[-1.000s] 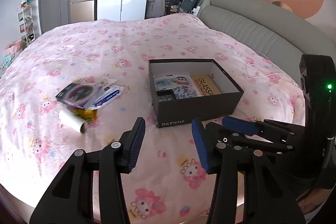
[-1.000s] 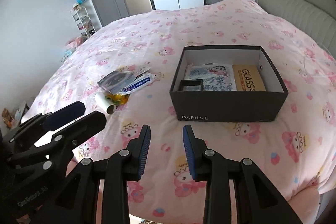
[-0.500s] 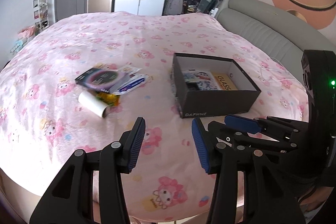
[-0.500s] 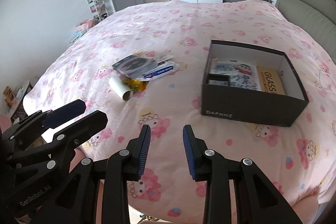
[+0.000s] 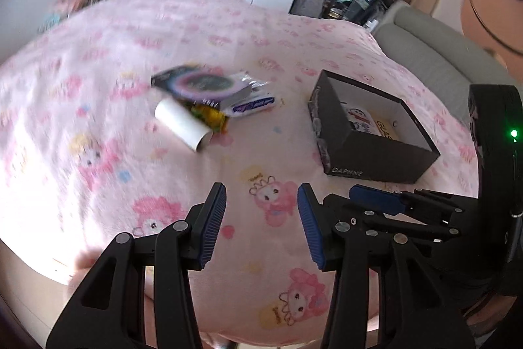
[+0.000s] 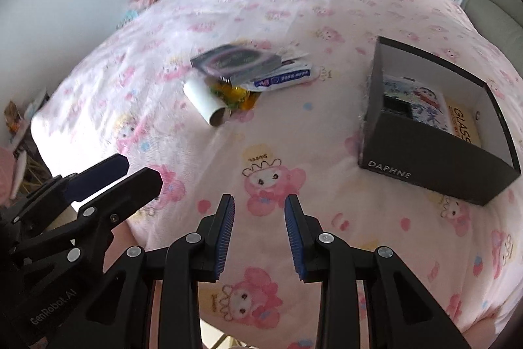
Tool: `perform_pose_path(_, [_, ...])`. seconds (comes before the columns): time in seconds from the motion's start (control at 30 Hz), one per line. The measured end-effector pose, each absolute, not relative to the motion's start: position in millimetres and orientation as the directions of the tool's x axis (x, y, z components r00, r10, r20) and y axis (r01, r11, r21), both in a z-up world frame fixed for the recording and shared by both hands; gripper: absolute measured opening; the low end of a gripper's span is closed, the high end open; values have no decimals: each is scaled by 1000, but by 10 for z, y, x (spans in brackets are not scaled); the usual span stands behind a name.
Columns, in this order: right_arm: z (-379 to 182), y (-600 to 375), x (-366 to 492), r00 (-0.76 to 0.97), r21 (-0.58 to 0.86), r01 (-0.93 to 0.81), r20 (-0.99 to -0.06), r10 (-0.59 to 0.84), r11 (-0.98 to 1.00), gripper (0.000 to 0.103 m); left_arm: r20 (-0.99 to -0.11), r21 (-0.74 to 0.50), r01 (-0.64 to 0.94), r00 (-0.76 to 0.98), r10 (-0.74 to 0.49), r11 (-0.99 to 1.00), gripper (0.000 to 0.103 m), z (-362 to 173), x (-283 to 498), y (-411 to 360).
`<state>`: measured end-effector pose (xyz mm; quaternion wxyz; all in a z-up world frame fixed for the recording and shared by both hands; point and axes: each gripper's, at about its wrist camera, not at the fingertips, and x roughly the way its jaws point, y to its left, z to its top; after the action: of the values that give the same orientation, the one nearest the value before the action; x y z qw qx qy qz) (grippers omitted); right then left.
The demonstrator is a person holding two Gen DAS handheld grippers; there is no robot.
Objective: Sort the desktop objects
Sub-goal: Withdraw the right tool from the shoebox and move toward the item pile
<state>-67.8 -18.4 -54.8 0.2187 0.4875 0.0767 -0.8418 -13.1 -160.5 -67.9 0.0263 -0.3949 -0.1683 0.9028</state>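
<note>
Pink cartoon-print bedspread (image 6: 294, 22) lies under both spread, empty hand-held grippers: left (image 5: 261, 218), right (image 6: 258, 231). Black open cardboard box (image 6: 425, 152) sits ahead-right. Dark flat box (image 6: 235, 61), white cardboard tube (image 6: 204, 100) and yellow wrapper (image 6: 238, 94) lie ahead-left, touching.

Left tongs (image 5: 261, 223) and right tongs (image 6: 258, 233) side by side, both agape, empty.

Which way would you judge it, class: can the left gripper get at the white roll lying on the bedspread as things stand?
Probably yes. The left gripper is open and empty, and only bare bedspread lies between it and the white roll. The dark flat box sits at the roll's far end, leaving the near side free.
</note>
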Motion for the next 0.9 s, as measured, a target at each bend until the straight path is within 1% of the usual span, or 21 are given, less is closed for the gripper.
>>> perform_pose_path(0.13, [-649, -377, -901, -439, 74, 426, -854, -277, -902, 28, -704, -360, 130, -688, 177, -924, 45, -868, -411, -1826])
perform_pose_path(0.23, [-774, -533, -1182, -427, 99, 398, -860, -280, -912, 28, -699, -371, 157, -696, 164, -915, 45, -984, -697, -2011])
perform_pose_path(0.33, [-927, -710, -1436, -390, 104, 398, -880, -270, -912, 28, -724, -384, 158, -663, 191, -910, 48, -1150, -1029, -2196])
perform_pose_path(0.57, [-1212, -1080, -1819, -351, 119, 413, -894, -278, -903, 28, -780, -358, 252, -611, 139, -899, 48, -1475, -1572, -2649])
perform_pose_path(0.7, [-1375, -1222, -1977, -322, 173, 398, -893, -314, -901, 28, -778, -366, 259, -612, 141, -894, 48, -1537, -1835, -2883])
perform_pose_path(0.8, [-1465, -1331, -2035, -312, 177, 419, -893, -324, -890, 28, -767, -377, 225, -620, 167, -898, 48, -1580, -2041, -2988])
perform_pose_path(0.9, [-1529, -1399, -2073, -303, 174, 435, -896, -325, -883, 28, -777, -395, 232, -601, 188, -889, 49, -1699, -2173, -3045])
